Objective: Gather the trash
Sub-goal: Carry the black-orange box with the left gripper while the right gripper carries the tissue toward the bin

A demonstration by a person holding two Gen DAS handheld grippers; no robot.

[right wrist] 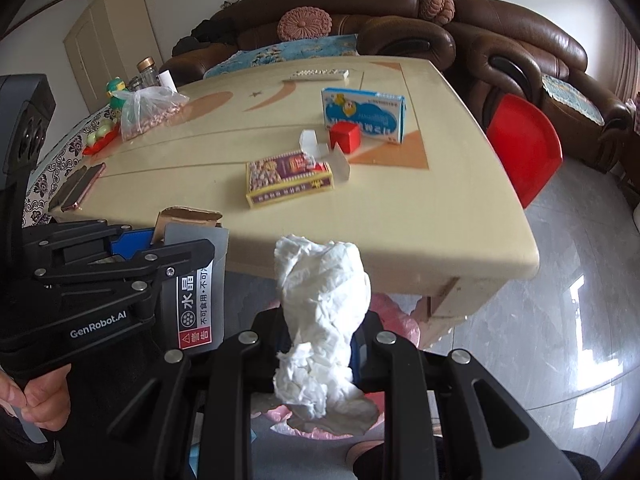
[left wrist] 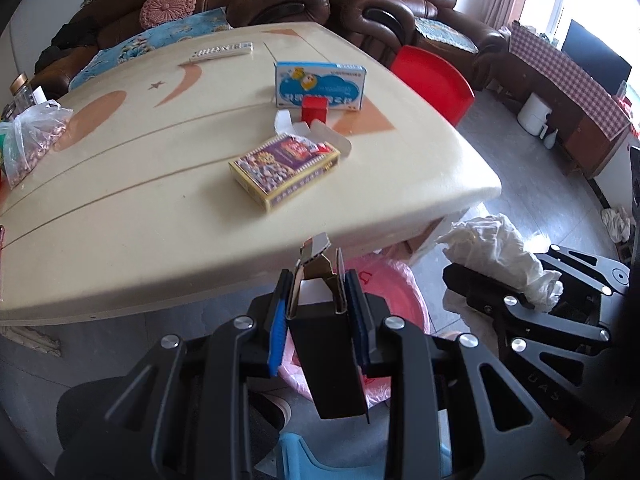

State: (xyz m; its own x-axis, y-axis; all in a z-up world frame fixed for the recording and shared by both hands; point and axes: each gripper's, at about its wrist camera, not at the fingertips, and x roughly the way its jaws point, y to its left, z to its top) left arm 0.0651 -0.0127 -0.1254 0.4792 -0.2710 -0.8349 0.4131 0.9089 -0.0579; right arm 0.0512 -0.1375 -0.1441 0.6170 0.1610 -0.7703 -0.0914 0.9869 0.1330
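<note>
A brown sofa (right wrist: 400,12) with pink cushions (right wrist: 305,24) stands behind the cream table (right wrist: 440,216); a red chair (right wrist: 524,148) sits beside it, a phone (right wrist: 82,186) lies near the edge.

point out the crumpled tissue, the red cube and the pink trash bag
crumpled tissue (right wrist: 320,304), right wrist view, middle of the wad
red cube (right wrist: 345,136), right wrist view, front face
pink trash bag (left wrist: 384,280), left wrist view, rim

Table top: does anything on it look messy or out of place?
Yes. A small white carton lies torn open with its flaps splayed, between the purple box and the red cube on the table. It looks like leftover trash. The blue box stands upright and looks intact.
</note>
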